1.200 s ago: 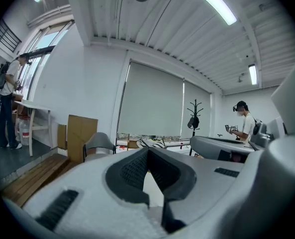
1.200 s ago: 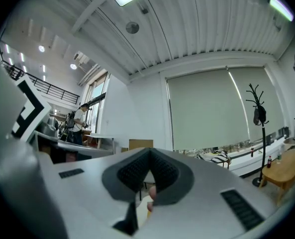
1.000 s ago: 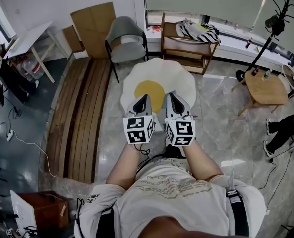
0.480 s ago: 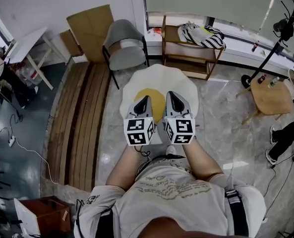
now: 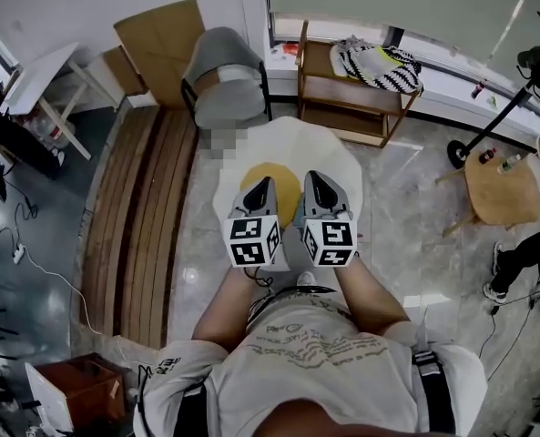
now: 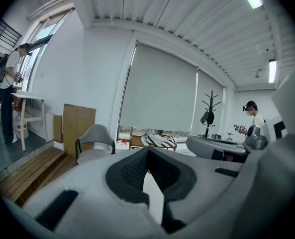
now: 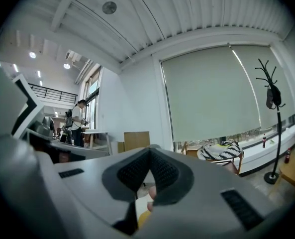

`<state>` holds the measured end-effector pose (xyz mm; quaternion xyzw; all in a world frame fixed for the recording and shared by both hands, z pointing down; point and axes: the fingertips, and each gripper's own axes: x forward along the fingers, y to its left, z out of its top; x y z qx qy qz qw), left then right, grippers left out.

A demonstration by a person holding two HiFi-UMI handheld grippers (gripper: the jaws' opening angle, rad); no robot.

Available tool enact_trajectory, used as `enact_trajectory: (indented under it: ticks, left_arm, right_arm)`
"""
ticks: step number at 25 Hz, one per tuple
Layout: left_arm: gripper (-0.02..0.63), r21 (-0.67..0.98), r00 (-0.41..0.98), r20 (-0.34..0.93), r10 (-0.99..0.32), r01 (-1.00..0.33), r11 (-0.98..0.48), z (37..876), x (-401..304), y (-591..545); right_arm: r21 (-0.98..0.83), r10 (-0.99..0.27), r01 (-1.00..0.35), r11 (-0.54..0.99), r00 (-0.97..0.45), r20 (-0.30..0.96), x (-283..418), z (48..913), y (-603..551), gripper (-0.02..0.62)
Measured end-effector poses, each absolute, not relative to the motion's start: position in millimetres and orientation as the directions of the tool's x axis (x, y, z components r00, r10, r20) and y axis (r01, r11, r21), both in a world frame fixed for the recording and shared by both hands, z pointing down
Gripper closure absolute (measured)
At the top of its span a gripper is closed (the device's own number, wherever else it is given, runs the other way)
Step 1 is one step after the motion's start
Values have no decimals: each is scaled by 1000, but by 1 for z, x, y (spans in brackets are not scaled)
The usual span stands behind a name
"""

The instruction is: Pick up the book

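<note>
Although the job is to lift a book, I can spot no book anywhere as things stand, so I cannot say where it lies. My best guess is the low wooden shelf (image 5: 347, 107) at about one o'clock from the person, but only a black-and-white striped cloth (image 5: 379, 64) shows on top of it. The person stands on the polished floor with both tools held out side by side in front of the chest, over the near edge of the egg-shaped rug (image 5: 342, 157). The left gripper (image 5: 263, 186) has its jaws pressed together at the tips with nothing between them, only the rug showing through the gap lower down. The right gripper (image 5: 312, 178) is likewise closed tight and empty. A grey chair (image 5: 222, 89) sits at eleven o'clock, with cardboard sheets (image 5: 160, 35) leaning on the wall behind it and wooden boards (image 5: 147, 217) laid along the floor at nine o'clock. As I judge it, nothing of the task is done: finding the book, reaching it, spreading the jaws, closing on it and lifting all remain.
</note>
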<state>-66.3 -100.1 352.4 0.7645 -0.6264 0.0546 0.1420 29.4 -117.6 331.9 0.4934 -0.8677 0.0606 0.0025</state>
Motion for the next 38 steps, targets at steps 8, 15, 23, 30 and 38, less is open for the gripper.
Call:
enact_trajectory:
  ticks: [8,15,23,30,38]
  left_arm:
    - [588,170,189,340,-921,-976,-137,383,-59,-144]
    - [588,199,188,419,-889,-974,-112,417,-60,-156]
    - [588,244,230,486,-843,-962,-122,463,-79,-171]
    - [588,309,275,573,-772,-945,-107,526,-80,-156]
    - [588,367,307,642,-703,-928,-71,625,-89,-151]
  right_arm:
    - [-137,-837,-849,510,-526,151,39,367,-166,569]
    - [-174,-816,-852,495,-524,244,41,405,-192,569]
    - [-182,-802,-866,465,-500,328,21,448,-202,569]
    - [-166,-769,-884,437,-463,441,17,503,-188,569]
    - [-160,-702,-895,417,-429,569,7,604,-174,569]
